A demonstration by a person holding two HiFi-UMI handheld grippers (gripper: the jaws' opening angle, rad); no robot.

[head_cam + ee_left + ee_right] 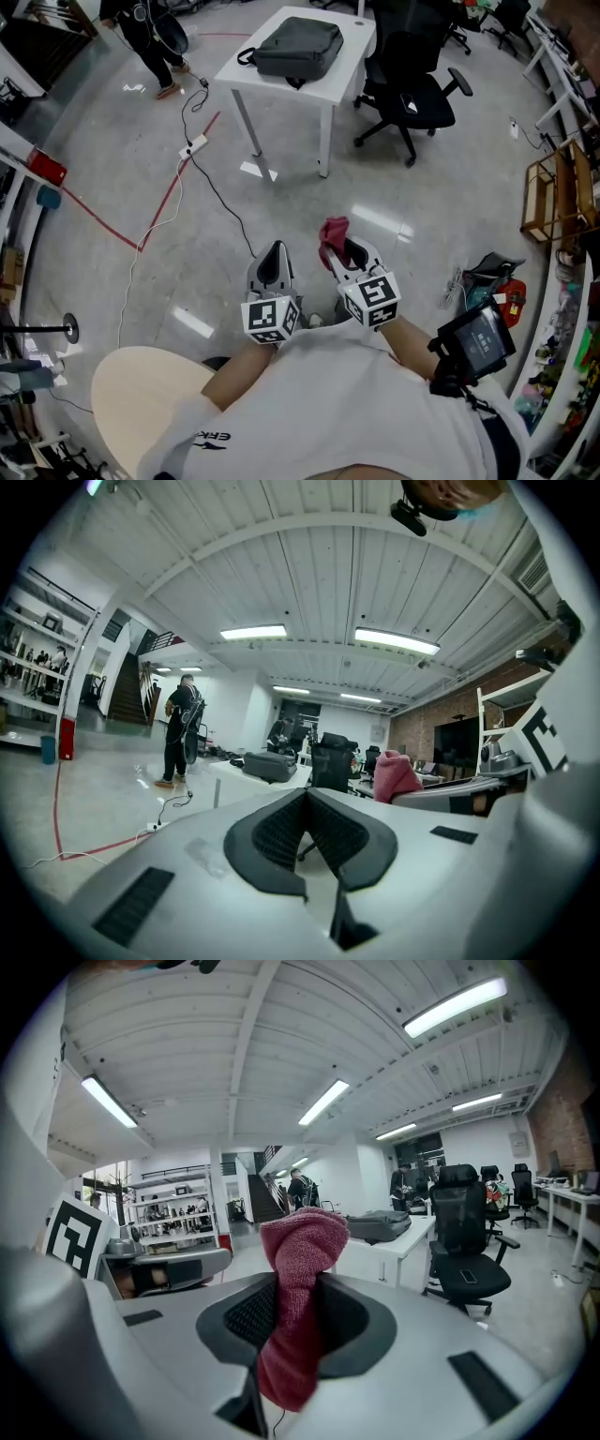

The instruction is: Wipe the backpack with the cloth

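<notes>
Two grippers are held low: the right gripper is clamped on the pink cloth, a wad left proud, presumably for wiping; the left gripper is pressed together, empty. The backpack is laid flat on the white table at twelve o'clock, well apart.

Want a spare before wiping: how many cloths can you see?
1. The pink cloth is clamped in the right gripper, held over the floor short of the white table with the backpack. Others may lie out of view.
</notes>
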